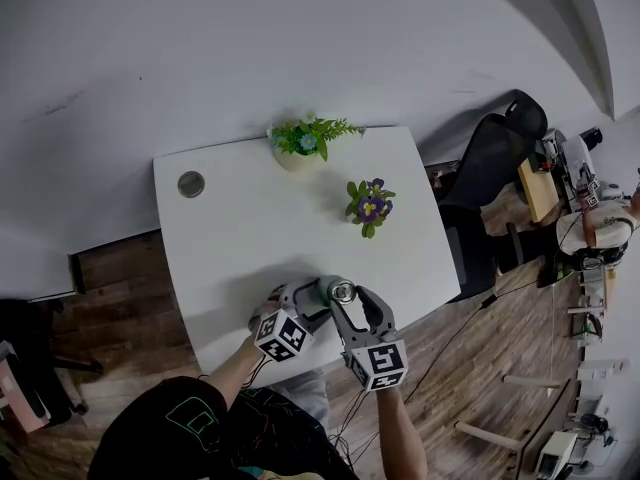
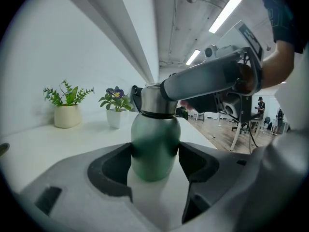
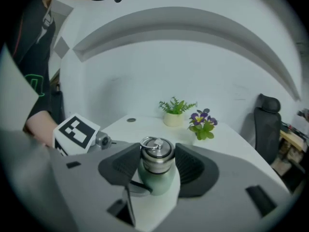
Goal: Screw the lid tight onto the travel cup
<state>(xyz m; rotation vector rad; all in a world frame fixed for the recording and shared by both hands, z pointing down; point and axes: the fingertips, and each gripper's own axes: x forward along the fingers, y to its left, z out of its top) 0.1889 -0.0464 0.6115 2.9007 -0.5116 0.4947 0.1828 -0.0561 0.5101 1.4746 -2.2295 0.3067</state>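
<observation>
Jaws of the left claw (image 2: 154, 163) press on the green body of the cup (image 2: 154, 144), one dark pad on each flank, low on the bottle. The right claw (image 3: 158, 164) sits higher, its jaws closed about the steel lid (image 3: 157, 154). The ribbed pads meet the lid on both sides as far as its own view shows. A small wire ring (image 3: 148, 141) stands on top of the lid. The lid sits on the cup's neck, and a dark band shows where steel meets green.

The cup stands upright on the white table (image 1: 240, 228), close to the near edge, between the two claws. In the head view the left claw reaches in from the left and the right claw from the near right. Each one carries its marker cube at the back, and a bare forearm runs up to each.

Farther back on the table stands a purple flower (image 1: 370, 203) in a white pot. A leafy green plant (image 1: 303, 140) in a cream pot sits near the far edge. Both are well apart from the cup. A round grey port (image 1: 191, 183) is set in the tabletop at the far left corner. A black chair (image 1: 495, 158) stands off the table's right side on the wood floor (image 1: 480, 368), and a white wall rises behind the table.
</observation>
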